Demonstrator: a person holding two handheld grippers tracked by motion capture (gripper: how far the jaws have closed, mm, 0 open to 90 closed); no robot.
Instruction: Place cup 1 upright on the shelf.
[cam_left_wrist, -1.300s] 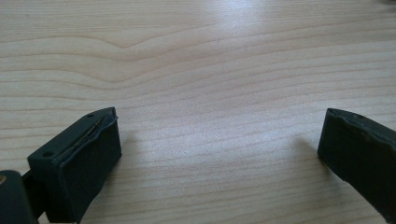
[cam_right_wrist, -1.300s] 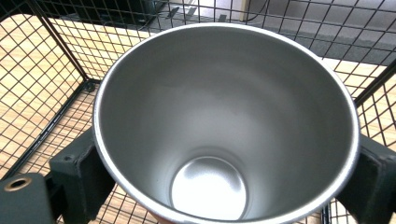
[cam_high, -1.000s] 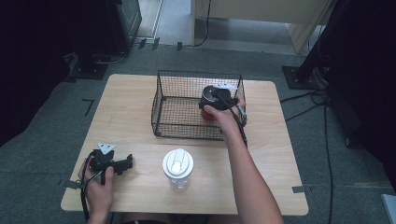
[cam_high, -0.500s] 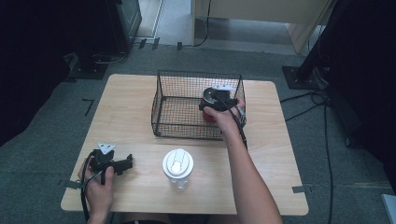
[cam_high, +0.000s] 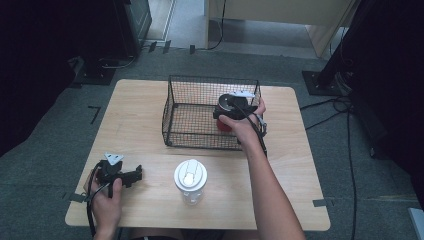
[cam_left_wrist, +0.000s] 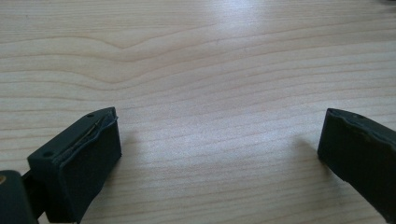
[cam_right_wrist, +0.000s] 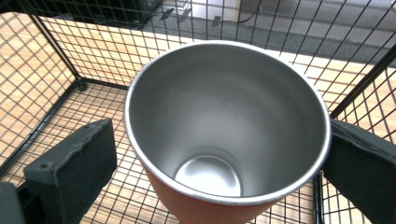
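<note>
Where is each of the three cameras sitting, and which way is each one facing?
High view: above the person's side, looking forward and down on the table; both forearms show.
Left gripper view: on the left gripper, facing bare wood; its open jaws show.
Right gripper view: on the right gripper, looking down into the cup in the wire basket; its jaws, just opened, flank the cup.
Shared: high and right views both show cup and basket.

The right tool (cam_right_wrist: 219, 154) has just opened its jaws, freeing the red cup (cam_right_wrist: 224, 140) inside the wire basket (cam_high: 190, 105).
</note>
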